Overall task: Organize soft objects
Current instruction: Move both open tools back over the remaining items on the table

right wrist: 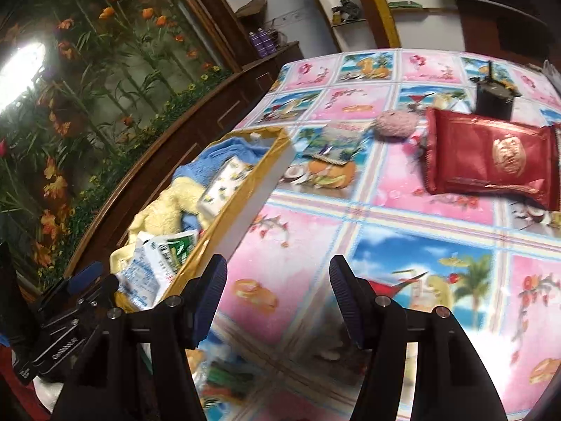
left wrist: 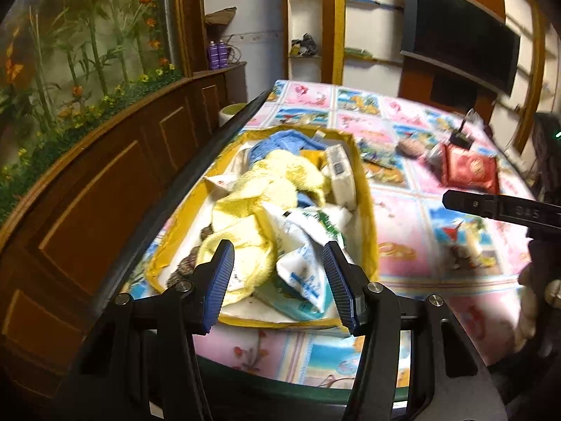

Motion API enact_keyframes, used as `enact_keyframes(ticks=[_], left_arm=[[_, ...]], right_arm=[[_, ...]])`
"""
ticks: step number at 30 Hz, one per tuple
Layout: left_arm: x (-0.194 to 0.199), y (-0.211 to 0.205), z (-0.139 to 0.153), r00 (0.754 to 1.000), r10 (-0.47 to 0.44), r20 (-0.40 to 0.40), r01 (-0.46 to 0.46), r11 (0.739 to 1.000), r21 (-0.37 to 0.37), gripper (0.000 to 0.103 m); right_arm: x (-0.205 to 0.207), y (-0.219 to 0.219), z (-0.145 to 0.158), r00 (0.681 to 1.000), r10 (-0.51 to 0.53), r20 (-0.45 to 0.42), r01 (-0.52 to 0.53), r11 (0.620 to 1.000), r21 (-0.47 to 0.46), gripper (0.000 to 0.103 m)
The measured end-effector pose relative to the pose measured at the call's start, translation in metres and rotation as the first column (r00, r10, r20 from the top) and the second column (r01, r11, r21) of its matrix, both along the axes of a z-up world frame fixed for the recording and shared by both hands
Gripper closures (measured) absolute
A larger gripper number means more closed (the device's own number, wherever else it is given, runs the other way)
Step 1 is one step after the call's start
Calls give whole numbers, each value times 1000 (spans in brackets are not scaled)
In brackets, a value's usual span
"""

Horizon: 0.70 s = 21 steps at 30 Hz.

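Note:
A yellow-rimmed cardboard box [left wrist: 364, 189] on the bed holds a yellow towel [left wrist: 280, 179], a blue towel [left wrist: 280, 142] and several white tissue packs [left wrist: 305, 273]. My left gripper [left wrist: 280, 280] hovers open over the box's near end, its pads touching nothing. My right gripper [right wrist: 278, 294] is open above the bare bedsheet, to the right of the box [right wrist: 245, 189]. Farther along the bed lie a red foil pack [right wrist: 491, 161], a pink fluffy ball [right wrist: 396, 122] and a flat printed pouch [right wrist: 336, 140]. One right finger [left wrist: 491, 207] shows at the edge of the left wrist view.
A pink and blue patterned sheet [right wrist: 385, 217] covers the bed. A small black object [right wrist: 494, 98] stands behind the red pack. A wooden headboard [left wrist: 105, 193] with a flower mural runs along the left. Shelves and a dark screen [left wrist: 459, 35] line the far wall.

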<state>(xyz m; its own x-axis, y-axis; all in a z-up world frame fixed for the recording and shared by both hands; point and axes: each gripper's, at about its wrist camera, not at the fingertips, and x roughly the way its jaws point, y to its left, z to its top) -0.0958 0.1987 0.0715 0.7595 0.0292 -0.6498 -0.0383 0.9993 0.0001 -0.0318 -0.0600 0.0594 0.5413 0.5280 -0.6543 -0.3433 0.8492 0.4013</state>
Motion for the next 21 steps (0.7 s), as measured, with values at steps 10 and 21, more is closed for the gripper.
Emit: enact_keyframes(ticks=[10, 21], left_arm=[[-6, 6, -5, 988, -137, 73, 144, 983, -113, 50], [7, 27, -25, 980, -195, 32, 197, 965, -173, 50]], right_arm=[[59, -18, 23, 988, -143, 60, 151, 976, -155, 42], [197, 20, -3, 954, -283, -100, 248, 931, -266, 42]])
